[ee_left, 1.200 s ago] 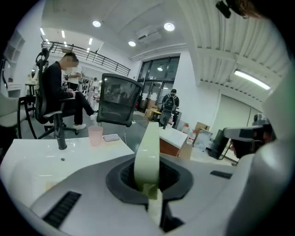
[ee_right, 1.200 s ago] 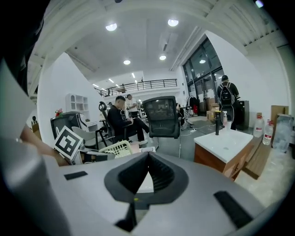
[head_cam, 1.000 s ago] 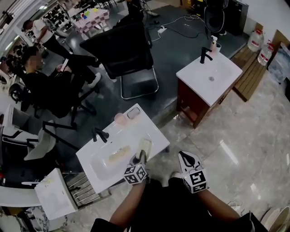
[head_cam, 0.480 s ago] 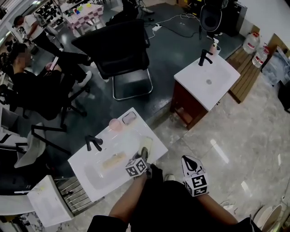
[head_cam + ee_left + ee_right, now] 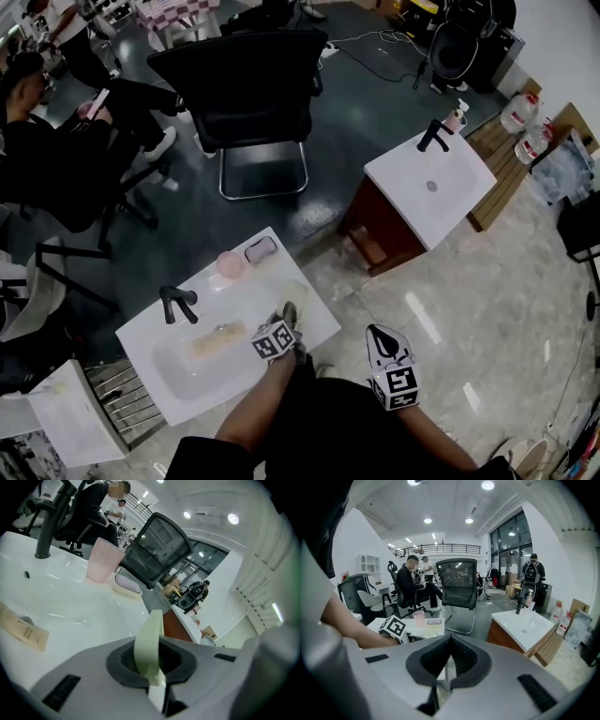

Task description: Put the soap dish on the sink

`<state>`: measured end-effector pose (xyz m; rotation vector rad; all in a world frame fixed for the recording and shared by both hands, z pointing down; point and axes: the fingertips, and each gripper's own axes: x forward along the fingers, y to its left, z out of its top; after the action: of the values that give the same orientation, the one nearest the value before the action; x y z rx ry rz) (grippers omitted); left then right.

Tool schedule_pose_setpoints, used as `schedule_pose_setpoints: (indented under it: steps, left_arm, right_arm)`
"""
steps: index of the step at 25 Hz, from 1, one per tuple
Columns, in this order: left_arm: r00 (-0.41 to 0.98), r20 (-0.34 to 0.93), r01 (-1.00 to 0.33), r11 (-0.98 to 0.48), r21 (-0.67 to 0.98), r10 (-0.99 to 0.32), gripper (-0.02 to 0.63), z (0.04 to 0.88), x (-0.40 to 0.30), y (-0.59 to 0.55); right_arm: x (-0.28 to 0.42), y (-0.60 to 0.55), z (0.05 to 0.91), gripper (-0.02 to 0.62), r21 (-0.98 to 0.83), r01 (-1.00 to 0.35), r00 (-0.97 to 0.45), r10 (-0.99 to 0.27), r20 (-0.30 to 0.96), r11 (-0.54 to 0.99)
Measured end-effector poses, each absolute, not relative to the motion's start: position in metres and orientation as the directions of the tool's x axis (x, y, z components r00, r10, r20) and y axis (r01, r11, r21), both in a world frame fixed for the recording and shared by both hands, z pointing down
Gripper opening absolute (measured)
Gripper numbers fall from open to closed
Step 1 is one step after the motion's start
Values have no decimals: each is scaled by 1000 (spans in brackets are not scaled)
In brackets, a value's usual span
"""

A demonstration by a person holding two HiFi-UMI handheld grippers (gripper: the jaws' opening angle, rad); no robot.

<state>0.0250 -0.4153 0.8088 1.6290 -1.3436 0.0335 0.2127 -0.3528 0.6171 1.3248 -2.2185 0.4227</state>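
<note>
Jaws of the left gripper [image 5: 288, 317] are pressed together on the soap dish [image 5: 149, 639], a pale green dish that we see standing on its edge between the two dark pads in the left gripper view. In the head view this gripper is over the front right part of the white sink [image 5: 281, 283], near its corner, so the soap dish is above the sink top there. Whether its lower edge already touches the white surface, we cannot tell. On the same sink we see a black faucet [image 5: 176, 302] at the back edge, and a pink cup [image 5: 230, 264] with a second dish [image 5: 261, 249] just beside it, which carries a lilac soap. A beige packet [image 5: 218, 339] lies in the basin, well apart from the held dish. The right gripper [image 5: 378, 336] is to the right of the sink, over the shiny tiled floor [image 5: 450, 319]. In the right gripper view its pads meet each other and nothing is between them. Further away a black chair [image 5: 248, 84] stands behind the sink, and another white sink [image 5: 459, 178] stands on a brown cabinet.
</note>
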Motion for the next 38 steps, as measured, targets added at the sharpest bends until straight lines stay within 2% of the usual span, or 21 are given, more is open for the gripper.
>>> schedule_pose_setpoints:
  steps: [4, 12, 19, 24, 32, 38]
  left_arm:
    - [378, 566, -732, 138, 667, -732, 40, 819, 20, -427]
    - [359, 624, -737, 199, 646, -694, 150, 845, 16, -433]
    - [372, 644, -762, 177, 623, -669, 198, 851, 21, -438]
    - [351, 686, -797, 181, 576, -638, 272, 859, 20, -437]
    - [323, 717, -857, 131, 499, -618, 308, 861, 23, -448]
    - [329, 707, -846, 138, 515, -626, 322, 854, 20, -449]
  right_arm:
    - [209, -365, 623, -3, 8, -876, -382, -703, 600, 483]
    - [207, -374, 631, -2, 14, -883, -359, -696, 622, 468]
    - [208, -371, 632, -2, 11, -888, -352, -697, 625, 459]
    - [205, -366, 635, -2, 1, -892, -353, -696, 625, 453]
    - [218, -359, 640, -2, 17, -907, -316, -704, 636, 421]
    - [220, -355, 634, -3, 2, -915, -314, -715, 625, 404]
